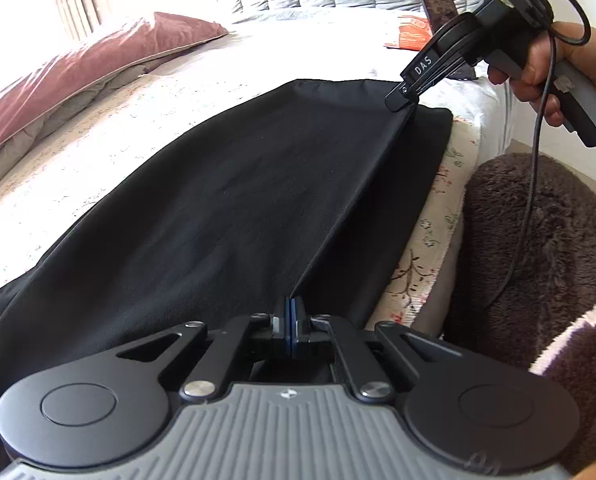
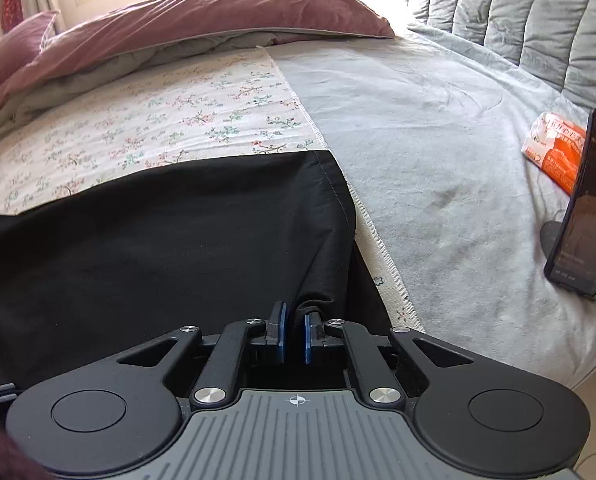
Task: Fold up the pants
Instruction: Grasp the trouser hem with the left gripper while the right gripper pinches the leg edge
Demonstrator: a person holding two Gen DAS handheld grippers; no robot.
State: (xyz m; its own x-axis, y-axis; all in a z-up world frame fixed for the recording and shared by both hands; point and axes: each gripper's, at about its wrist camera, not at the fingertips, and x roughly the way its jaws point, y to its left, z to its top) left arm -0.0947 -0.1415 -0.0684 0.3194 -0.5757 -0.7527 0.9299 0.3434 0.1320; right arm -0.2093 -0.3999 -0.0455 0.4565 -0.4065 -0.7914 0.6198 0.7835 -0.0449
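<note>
Black pants (image 1: 226,200) of smooth, matte woven cloth lie spread on a bed (image 2: 437,140), over a floral-printed sheet (image 2: 186,108) beside a pale grey, nubbly blanket (image 2: 449,168). One folded edge is lifted into a taut, straight ridge running between the two grippers. The left gripper (image 1: 292,312) is pressed together on the near end of this ridge — its blue pads meet with cloth pinched between them. The right gripper (image 1: 402,98) is clamped on the far corner of the fabric; in its own view a bunch of cloth sits between its blue-padded fingers (image 2: 280,334). The right hand (image 1: 557,76) wraps the grey handle, angling the tool downward — a black cable (image 1: 537,152) trails from it. A mauve pillow (image 2: 218,16), a propped phone (image 2: 585,208) and an orange packet (image 2: 553,148) rest on the bed.
</note>
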